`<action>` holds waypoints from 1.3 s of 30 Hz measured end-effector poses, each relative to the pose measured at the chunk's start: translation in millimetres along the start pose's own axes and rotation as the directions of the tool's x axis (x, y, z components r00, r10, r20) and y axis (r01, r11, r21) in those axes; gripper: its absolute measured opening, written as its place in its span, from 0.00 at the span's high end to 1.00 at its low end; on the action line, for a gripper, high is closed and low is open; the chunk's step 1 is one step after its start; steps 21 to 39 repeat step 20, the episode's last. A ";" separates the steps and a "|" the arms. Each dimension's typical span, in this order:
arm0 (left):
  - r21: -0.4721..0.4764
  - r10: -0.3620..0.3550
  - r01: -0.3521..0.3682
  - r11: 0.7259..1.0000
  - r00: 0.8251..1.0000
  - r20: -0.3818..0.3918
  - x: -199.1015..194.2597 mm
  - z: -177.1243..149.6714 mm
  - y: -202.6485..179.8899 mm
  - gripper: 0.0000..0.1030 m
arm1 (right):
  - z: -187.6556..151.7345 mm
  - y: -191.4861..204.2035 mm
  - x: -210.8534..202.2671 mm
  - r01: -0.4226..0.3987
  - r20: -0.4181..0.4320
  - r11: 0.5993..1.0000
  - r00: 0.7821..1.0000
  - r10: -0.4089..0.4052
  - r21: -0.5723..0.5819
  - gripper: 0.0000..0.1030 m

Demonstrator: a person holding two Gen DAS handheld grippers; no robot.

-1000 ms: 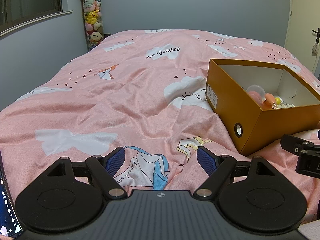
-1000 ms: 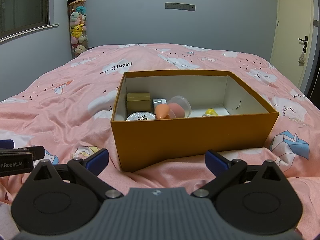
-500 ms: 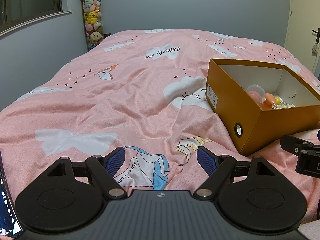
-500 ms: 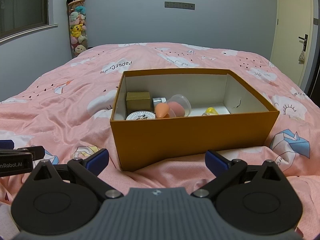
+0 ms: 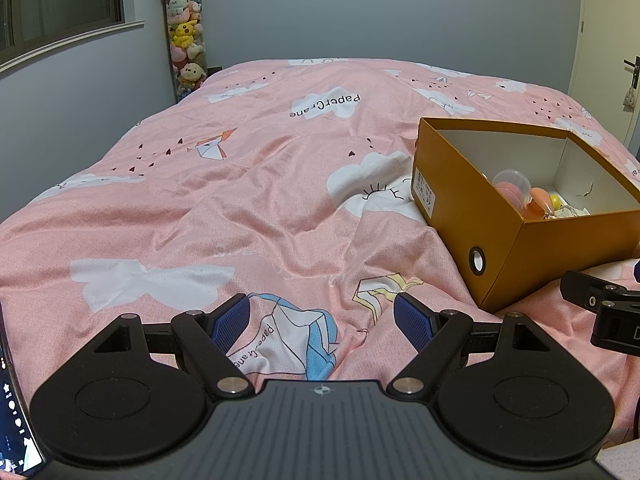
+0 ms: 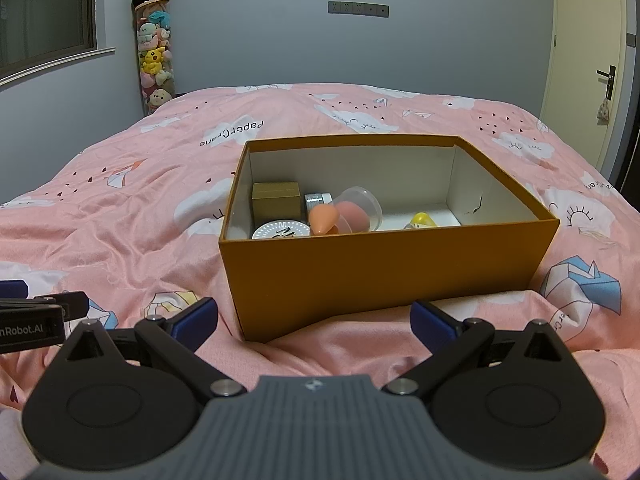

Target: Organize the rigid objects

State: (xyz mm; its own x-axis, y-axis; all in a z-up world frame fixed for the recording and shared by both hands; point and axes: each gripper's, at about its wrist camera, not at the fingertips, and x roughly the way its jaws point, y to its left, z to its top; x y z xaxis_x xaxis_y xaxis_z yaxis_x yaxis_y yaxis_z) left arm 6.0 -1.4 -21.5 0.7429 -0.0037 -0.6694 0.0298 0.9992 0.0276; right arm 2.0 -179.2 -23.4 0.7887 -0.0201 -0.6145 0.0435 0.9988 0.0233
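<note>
An orange cardboard box (image 6: 384,272) stands open on the pink bedspread, straight ahead of my right gripper (image 6: 314,318), which is open and holds nothing. Inside lie a gold cube (image 6: 276,202), a white round dish (image 6: 280,232), an orange egg-shaped sponge (image 6: 322,218), a clear capsule with a pink piece (image 6: 358,210) and a yellow item (image 6: 420,220). In the left wrist view the box (image 5: 560,252) sits to the right. My left gripper (image 5: 322,322) is open over bare bedspread, with nothing between its fingers.
The pink printed bedspread (image 5: 240,208) covers the whole bed. A tall clear tube of plush toys (image 5: 186,36) stands in the far left corner. A door (image 6: 584,72) is at the right. The right gripper's side (image 5: 600,312) shows at the left view's right edge.
</note>
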 end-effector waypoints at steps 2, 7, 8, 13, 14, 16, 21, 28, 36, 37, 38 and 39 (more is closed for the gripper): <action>0.001 0.002 -0.002 1.000 1.000 0.002 -0.3 0.0 -0.5 0.07 | -0.3 0.6 0.0 0.000 0.000 1.000 1.000 0.000 0.000 0.03; 0.000 0.003 -0.003 1.000 1.000 0.002 -0.2 0.3 -1.0 0.07 | -0.7 1.7 0.6 0.002 -0.003 1.000 1.000 -0.002 0.003 0.03; 0.000 0.004 -0.004 1.000 1.000 0.002 -0.1 0.4 -0.9 0.07 | -1.0 2.4 0.6 0.002 -0.003 1.000 1.000 -0.002 0.003 0.03; 0.000 0.002 -0.002 1.000 1.000 0.003 -0.7 0.4 -0.6 0.07 | -1.0 2.5 1.5 0.001 -0.006 1.000 1.000 -0.001 0.006 0.03; 0.000 0.001 -0.001 1.000 1.000 0.006 -1.0 0.6 -0.9 0.07 | -1.3 2.8 1.7 0.001 -0.008 1.000 1.000 -0.001 0.008 0.03; 0.002 0.001 -0.001 1.000 1.000 0.011 -1.9 1.0 -1.6 0.07 | -1.1 2.8 2.2 0.001 -0.010 1.000 1.000 -0.001 0.012 0.03; 0.003 -0.002 0.002 1.000 1.000 0.015 -2.9 0.9 -1.6 0.07 | -1.2 3.2 2.3 0.001 -0.011 1.000 1.000 -0.001 0.014 0.03; 0.003 -0.002 0.002 1.000 1.000 0.015 -2.9 0.9 -1.6 0.07 | -1.2 3.2 2.3 0.001 -0.011 1.000 1.000 -0.001 0.014 0.03; 0.003 -0.002 0.002 1.000 1.000 0.015 -2.9 0.9 -1.6 0.07 | -1.2 3.2 2.3 0.001 -0.011 1.000 1.000 -0.001 0.014 0.03; 0.003 -0.002 0.002 1.000 1.000 0.015 -2.9 0.9 -1.6 0.07 | -1.2 3.2 2.3 0.001 -0.011 1.000 1.000 -0.001 0.014 0.03; 0.003 -0.002 0.002 1.000 1.000 0.015 -2.9 0.9 -1.6 0.07 | -1.2 3.2 2.3 0.001 -0.011 1.000 1.000 -0.001 0.014 0.03; 0.003 -0.002 0.002 1.000 1.000 0.015 -2.9 0.9 -1.6 0.07 | -1.2 3.2 2.3 0.001 -0.011 1.000 1.000 -0.001 0.014 0.03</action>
